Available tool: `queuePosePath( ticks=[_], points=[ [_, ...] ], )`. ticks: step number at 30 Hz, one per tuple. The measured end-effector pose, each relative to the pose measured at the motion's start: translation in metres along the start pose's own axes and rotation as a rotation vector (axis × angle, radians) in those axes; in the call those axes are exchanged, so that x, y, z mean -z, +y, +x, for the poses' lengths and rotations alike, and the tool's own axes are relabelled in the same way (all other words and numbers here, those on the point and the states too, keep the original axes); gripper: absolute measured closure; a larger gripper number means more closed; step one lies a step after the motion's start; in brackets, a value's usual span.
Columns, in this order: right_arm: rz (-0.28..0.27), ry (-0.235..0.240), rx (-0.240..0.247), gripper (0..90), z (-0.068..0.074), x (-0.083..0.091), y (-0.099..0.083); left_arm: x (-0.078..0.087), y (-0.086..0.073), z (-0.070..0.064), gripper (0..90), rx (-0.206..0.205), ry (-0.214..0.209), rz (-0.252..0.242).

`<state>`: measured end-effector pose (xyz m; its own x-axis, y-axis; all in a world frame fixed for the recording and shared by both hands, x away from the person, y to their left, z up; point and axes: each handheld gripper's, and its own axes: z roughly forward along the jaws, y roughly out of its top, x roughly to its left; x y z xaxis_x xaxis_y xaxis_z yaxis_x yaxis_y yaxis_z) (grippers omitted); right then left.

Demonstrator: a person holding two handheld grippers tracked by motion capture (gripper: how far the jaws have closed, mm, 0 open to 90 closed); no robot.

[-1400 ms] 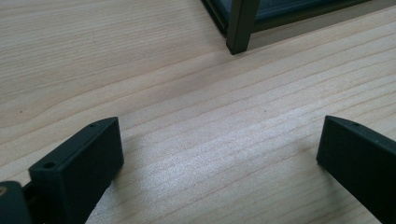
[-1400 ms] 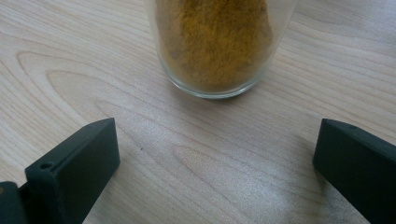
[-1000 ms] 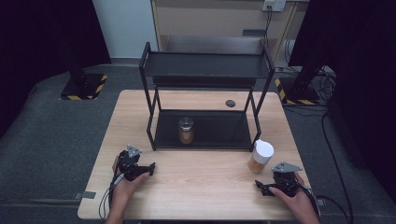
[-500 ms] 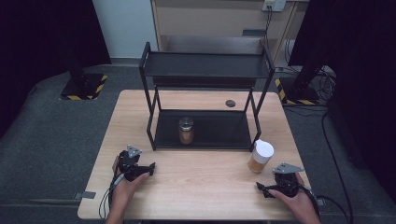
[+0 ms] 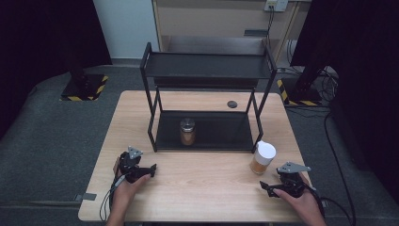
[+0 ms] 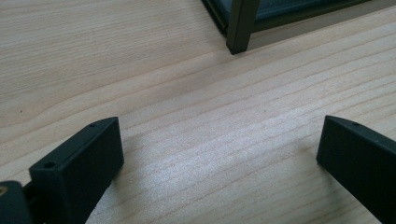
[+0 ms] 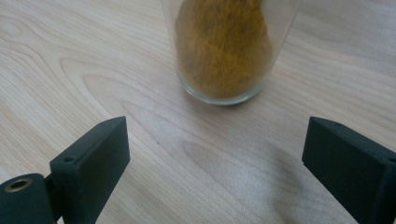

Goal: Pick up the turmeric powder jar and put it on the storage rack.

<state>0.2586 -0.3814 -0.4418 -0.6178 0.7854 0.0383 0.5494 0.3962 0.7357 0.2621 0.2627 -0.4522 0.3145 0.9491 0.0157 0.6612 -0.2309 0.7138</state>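
Note:
A glass jar with a white lid (image 5: pixel 262 157), full of orange-brown powder, stands on the table's right side; its lower part (image 7: pixel 224 51) rises just beyond my right gripper's jaws. My right gripper (image 5: pixel 264 186) rests low on the table near the front right, open and holding nothing (image 7: pixel 215 172). A second jar with a metal lid (image 5: pixel 187 131) stands on the lower shelf of the black two-tier rack (image 5: pixel 207 66). My left gripper (image 5: pixel 151 167) lies at the front left, open (image 6: pixel 219 154), with bare wood between its jaws and a rack leg (image 6: pixel 240 25) ahead.
The wooden table (image 5: pixel 202 183) carries the rack across its middle. A small dark round disc (image 5: pixel 232 104) lies behind the rack. Cables trail from both grippers off the front edge. Dark floor and stands surround the table.

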Motion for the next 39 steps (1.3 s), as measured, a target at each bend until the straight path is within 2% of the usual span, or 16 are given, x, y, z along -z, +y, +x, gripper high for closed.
queuePosePath(
  ticks=[19, 31, 39],
  points=[
    [-0.023, 0.038, -0.008, 7.3, -0.010, 0.005, 0.017, 0.000, 0.000, 0.000, 0.0, 0.000, 0.001, 0.000],
    [-0.055, 0.024, -0.014, 11.2, -0.006, -0.004, 0.034, 0.000, 0.000, -0.001, 0.0, 0.001, 0.002, 0.000],
    [-0.055, 0.015, -0.017, 15.2, -0.005, -0.008, 0.045, 0.000, 0.000, -0.001, 0.0, 0.001, 0.002, 0.000]
  ],
)
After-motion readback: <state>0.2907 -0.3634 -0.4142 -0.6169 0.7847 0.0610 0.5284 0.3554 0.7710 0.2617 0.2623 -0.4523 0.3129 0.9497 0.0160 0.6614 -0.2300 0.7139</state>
